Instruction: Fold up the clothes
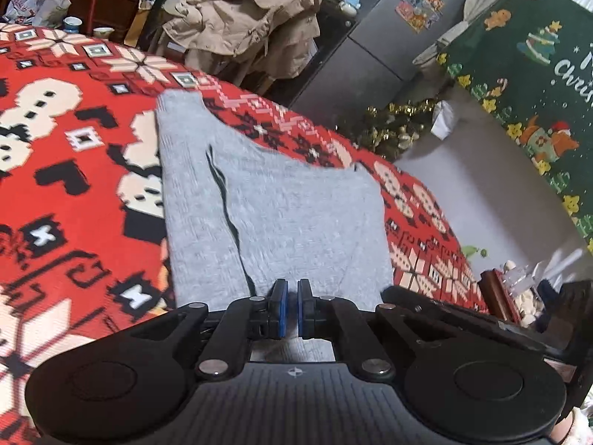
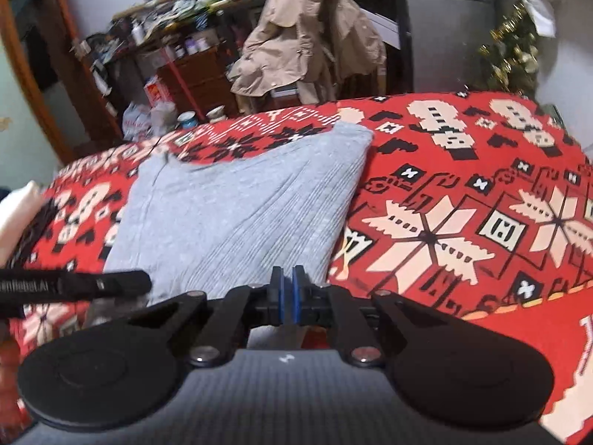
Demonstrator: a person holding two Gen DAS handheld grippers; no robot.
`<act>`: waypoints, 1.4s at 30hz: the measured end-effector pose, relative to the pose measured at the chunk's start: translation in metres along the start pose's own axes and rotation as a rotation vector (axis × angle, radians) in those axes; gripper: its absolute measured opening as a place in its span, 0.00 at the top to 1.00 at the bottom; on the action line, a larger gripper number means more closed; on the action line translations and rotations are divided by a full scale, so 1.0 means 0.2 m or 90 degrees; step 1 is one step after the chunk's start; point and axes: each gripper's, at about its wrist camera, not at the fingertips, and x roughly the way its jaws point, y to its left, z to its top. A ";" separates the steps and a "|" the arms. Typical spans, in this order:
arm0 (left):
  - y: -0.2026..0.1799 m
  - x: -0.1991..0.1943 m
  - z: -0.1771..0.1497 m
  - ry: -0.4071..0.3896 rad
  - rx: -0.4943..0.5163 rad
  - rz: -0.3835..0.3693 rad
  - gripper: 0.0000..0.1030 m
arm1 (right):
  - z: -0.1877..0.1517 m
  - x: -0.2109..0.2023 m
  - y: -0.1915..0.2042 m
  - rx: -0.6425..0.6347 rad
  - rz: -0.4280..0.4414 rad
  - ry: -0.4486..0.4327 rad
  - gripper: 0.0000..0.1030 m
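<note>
A grey knit garment lies spread on the red patterned blanket, with a fold line running down its left part. My left gripper is over the garment's near edge, its blue pads almost together with grey cloth between them. In the right wrist view the same grey garment lies on the blanket. My right gripper is at its near right edge, pads nearly closed with cloth at their base. The left gripper's black body shows at the left.
A beige coat hangs over a chair beyond the bed, also in the right wrist view. A grey fridge, a tinsel-trimmed tree and a green Christmas hanging stand to the right. Cluttered shelves line the back wall.
</note>
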 end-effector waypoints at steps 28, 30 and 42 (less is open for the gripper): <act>0.22 0.35 0.51 -0.004 0.018 0.045 0.97 | 0.42 0.52 0.34 -0.099 0.119 0.046 0.93; 0.23 0.36 0.52 -0.003 0.016 0.049 0.97 | 0.44 0.56 0.36 -0.091 0.119 0.047 0.93; 0.19 0.27 0.55 -0.020 0.041 0.040 0.97 | 0.52 0.45 0.25 -0.072 0.109 -0.007 0.93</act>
